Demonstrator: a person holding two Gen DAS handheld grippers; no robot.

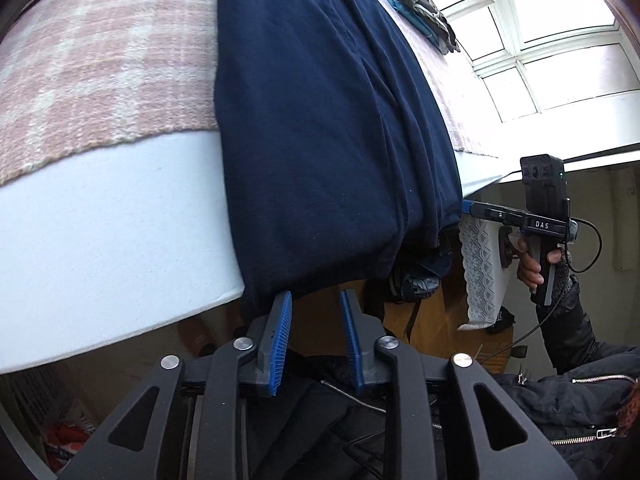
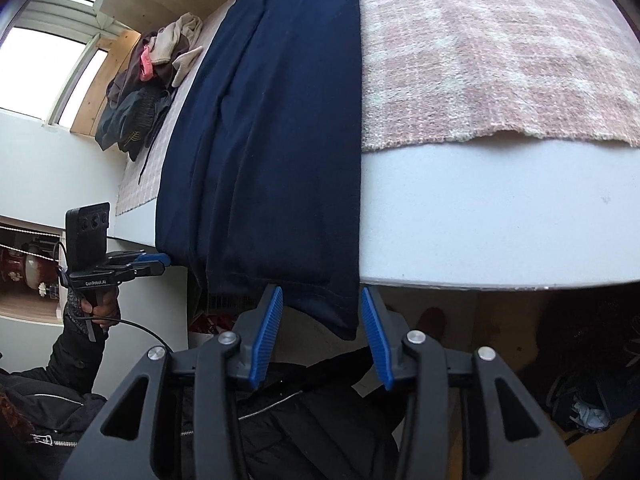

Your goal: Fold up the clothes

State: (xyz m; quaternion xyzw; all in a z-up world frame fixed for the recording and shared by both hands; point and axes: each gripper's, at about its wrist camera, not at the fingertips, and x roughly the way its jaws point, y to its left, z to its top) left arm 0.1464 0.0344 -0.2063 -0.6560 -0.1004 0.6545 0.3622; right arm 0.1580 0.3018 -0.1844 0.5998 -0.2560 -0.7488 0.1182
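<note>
The navy garment (image 1: 320, 128) lay lengthwise on the white table (image 1: 112, 232), folded into a long band, its near end hanging over the table edge toward 6 o'clock; its far end was cut off at the top of both views. What kind of garment it was could not be told from the folds.

In the left wrist view the left gripper (image 1: 316, 338) stood with jaws parted just below the hanging hem, the left pad (image 1: 282, 340) at the cloth's edge, nothing pinched. The right gripper (image 1: 474, 210) showed at 3 o'clock, held by a hand (image 1: 532, 268), its tips hidden behind the garment.

In the right wrist view the right gripper (image 2: 322, 338) was also parted, a hanging corner of the garment between the pads without being pressed. The left gripper (image 2: 158, 260) appeared at 9 o'clock.

A pink plaid blanket (image 2: 500, 60) lay beside the garment. Only the right view clearly showed the pile of clothes (image 2: 148, 92) at 10 o'clock; the left view showed just a small heap (image 1: 424, 12) at 1 o'clock.
</note>
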